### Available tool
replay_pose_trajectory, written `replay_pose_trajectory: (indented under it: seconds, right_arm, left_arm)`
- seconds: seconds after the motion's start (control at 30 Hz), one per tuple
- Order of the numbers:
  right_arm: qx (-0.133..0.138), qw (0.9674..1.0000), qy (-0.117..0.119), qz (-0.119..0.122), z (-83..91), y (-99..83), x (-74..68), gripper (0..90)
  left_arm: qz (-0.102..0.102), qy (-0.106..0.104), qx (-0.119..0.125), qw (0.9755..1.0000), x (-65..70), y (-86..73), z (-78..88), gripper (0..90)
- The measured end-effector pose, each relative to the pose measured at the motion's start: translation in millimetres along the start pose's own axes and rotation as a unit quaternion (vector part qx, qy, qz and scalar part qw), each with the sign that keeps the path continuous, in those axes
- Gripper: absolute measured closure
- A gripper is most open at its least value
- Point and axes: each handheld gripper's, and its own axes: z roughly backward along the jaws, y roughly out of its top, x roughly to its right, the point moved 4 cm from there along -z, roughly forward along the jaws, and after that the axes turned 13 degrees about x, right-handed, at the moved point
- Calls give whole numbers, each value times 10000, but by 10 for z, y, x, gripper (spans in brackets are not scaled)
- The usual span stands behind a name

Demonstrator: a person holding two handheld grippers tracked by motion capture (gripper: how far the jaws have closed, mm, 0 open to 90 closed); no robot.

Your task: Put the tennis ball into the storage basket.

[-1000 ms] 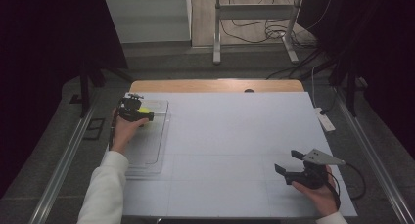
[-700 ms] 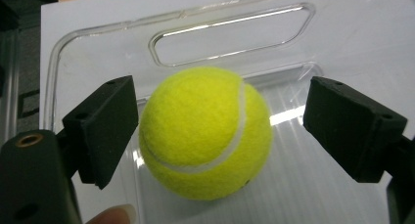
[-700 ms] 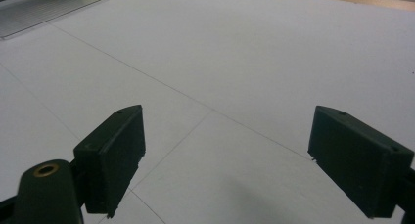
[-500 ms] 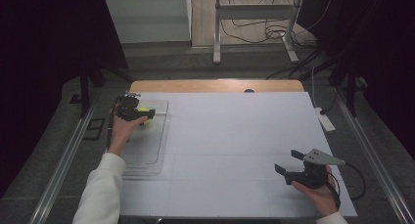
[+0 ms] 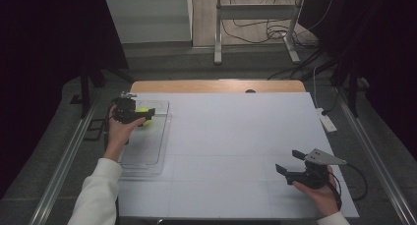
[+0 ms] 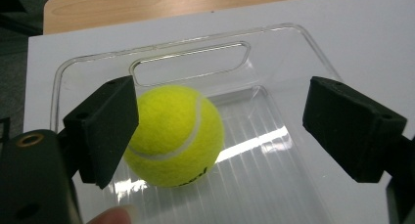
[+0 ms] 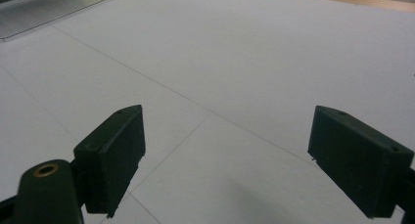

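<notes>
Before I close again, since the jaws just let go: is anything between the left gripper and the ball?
Nothing visible. The tennis ball lies in the clear tray, between the open jaws of the left gripper, which have just been opening.

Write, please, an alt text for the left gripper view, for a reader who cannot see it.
A yellow-green felt tennis ball lies in a clear plastic tray with a cut-out handle, on a white table. The left gripper is open around it: one black jaw sits at the ball's side, the other stands well apart.
</notes>
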Motion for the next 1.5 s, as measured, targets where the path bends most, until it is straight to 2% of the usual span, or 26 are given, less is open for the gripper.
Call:
replay_pose_trajectory:
  seconds: [0.2,0.33,0.43,0.57,0.63,0.77,0.9,1.17,1.4,1.5]
  right_arm:
    - [-3,10000,4,-1,-10,-3,2,143]
    - [15,10000,12,-34,-10,0,7,144]
    - [22,10000,11,-57,-13,0,11,145]
    - [15,10000,-9,-61,-10,-1,16,146]
    - [26,10000,3,-73,-6,0,14,146]
    - [32,10000,11,-90,-8,1,16,146]
    - [22,10000,22,-84,-6,1,12,146]
    - [31,10000,47,-70,1,12,9,145]
    - [49,10000,64,-11,9,35,-24,144]
    - [53,10000,68,17,15,48,-49,143]
  left_arm:
    - [-58,-191,120,9997,59,5,90,150]
    - [-54,-405,265,9988,119,11,186,152]
    - [-95,-464,312,9984,152,12,227,153]
    - [-162,-727,408,9964,269,1,329,153]
    - [-225,-812,454,9954,327,-11,374,153]
    - [-229,-943,528,9939,402,-25,434,153]
    - [-332,-1145,653,9907,534,-37,555,153]
    - [-454,-1402,830,9856,717,-85,746,153]
    - [-596,-1642,858,9809,883,-222,885,154]
    - [-576,-1789,860,9784,948,-303,936,153]
